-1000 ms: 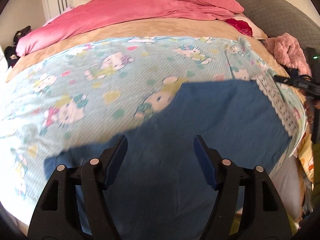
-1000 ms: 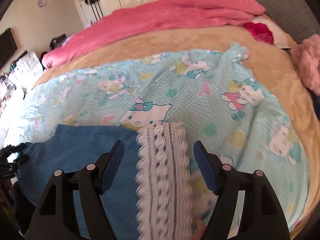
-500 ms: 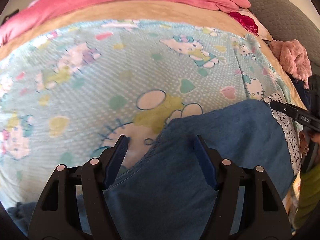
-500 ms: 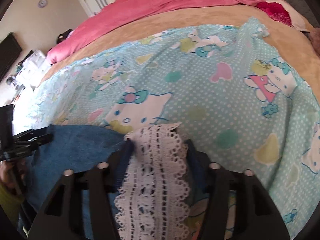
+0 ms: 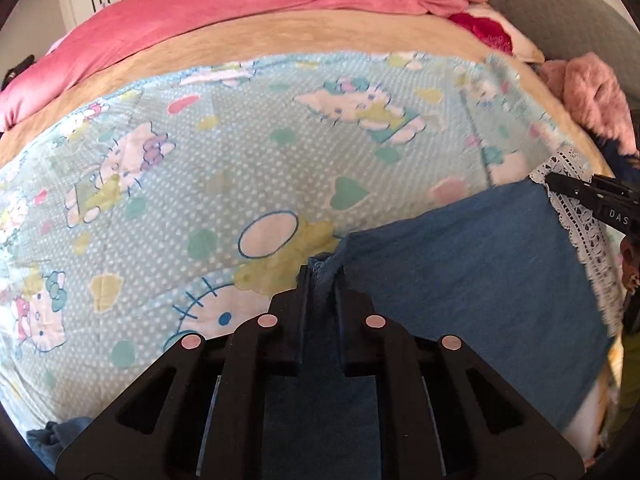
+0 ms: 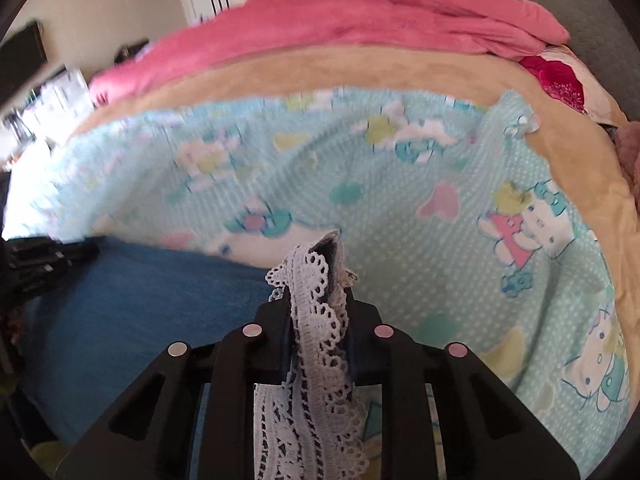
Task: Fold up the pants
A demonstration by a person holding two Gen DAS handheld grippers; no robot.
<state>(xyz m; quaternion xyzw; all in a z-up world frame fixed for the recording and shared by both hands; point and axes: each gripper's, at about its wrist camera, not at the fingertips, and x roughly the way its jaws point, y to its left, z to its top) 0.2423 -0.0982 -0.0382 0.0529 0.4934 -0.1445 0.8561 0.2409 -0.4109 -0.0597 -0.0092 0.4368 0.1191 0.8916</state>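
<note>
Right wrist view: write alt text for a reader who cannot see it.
The right tool is closing on the white lace trim of blue pants, which lie on a pale blue cartoon-cat blanket. A pink duvet lies beyond.

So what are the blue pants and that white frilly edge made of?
The blue pants look like soft matte denim, going by the fine woven grain. The white frilly edge looks like cotton lace: open holes and scalloped loops.

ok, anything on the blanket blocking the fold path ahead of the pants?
Nothing visible. Both grippers are closing on the pants: left gripper on the denim corner, right gripper on the lace hem. The blanket ahead lies bare up to the pink duvet.
</note>
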